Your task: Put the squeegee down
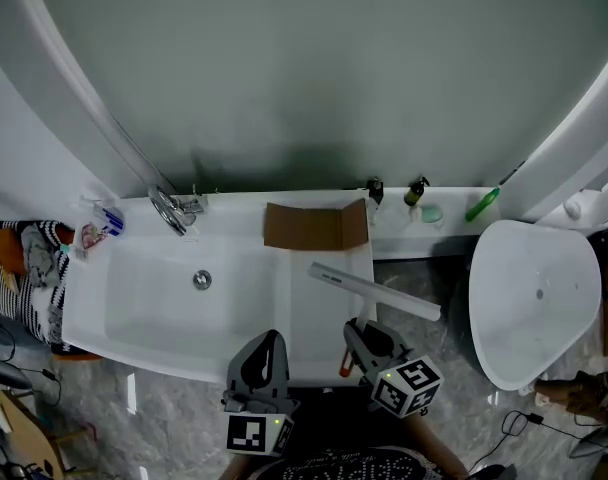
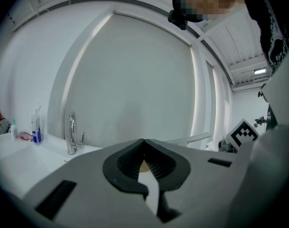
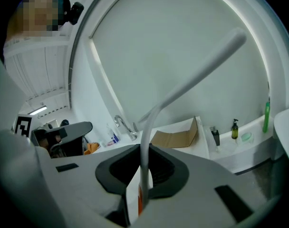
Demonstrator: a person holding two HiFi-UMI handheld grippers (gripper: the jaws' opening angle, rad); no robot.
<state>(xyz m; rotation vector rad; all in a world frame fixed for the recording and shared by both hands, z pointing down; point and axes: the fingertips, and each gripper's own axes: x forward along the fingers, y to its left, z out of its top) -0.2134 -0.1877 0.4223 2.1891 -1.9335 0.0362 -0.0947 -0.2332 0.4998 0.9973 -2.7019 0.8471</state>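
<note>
The squeegee (image 1: 375,291) is white, with a long blade bar hanging over the right part of the white vanity top (image 1: 319,348). Its handle runs down into my right gripper (image 1: 357,330), which is shut on it. In the right gripper view the handle (image 3: 144,175) rises from between the jaws, and the blade (image 3: 206,65) stretches up to the right in front of the mirror. My left gripper (image 1: 271,337) hovers at the vanity's front edge, to the left of the right one. It (image 2: 143,142) is shut with nothing in it.
A sink basin (image 1: 189,293) with a chrome faucet (image 1: 172,210) fills the vanity's left. A brown cardboard piece (image 1: 315,225) stands at the back. Pump bottles (image 1: 415,192) and a green bottle (image 1: 483,205) sit on the back ledge. A white bowl-shaped fixture (image 1: 534,298) is at the right.
</note>
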